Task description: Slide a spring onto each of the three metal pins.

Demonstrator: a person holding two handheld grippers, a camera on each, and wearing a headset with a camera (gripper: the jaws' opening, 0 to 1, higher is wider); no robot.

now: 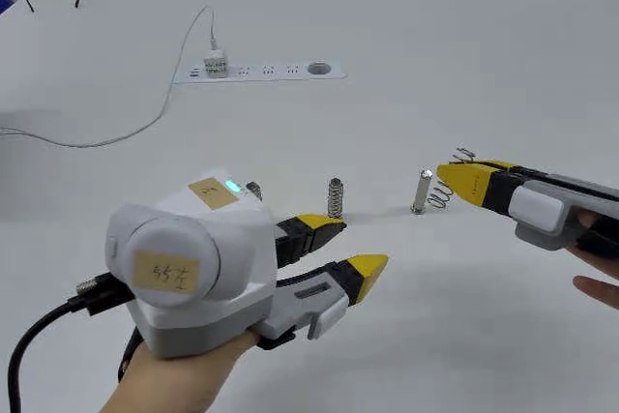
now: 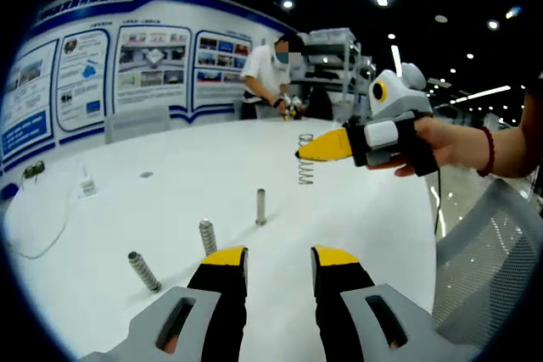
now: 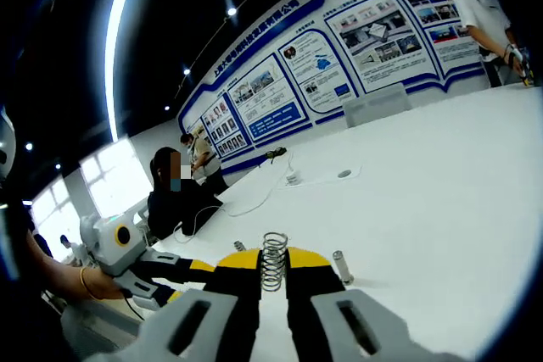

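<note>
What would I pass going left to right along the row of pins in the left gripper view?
first spring-covered pin → second spring-covered pin → bare pin → loose spring, pinched in the right tool

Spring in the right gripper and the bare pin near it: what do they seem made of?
The spring looks like thin steel wire, grey with glints along its coils. The bare pin looks like solid metal, silvery with a sheen down its side.

Open tabletop (image 1: pixel 455 336) around the bare pin (image 1: pixel 424 191)
</note>
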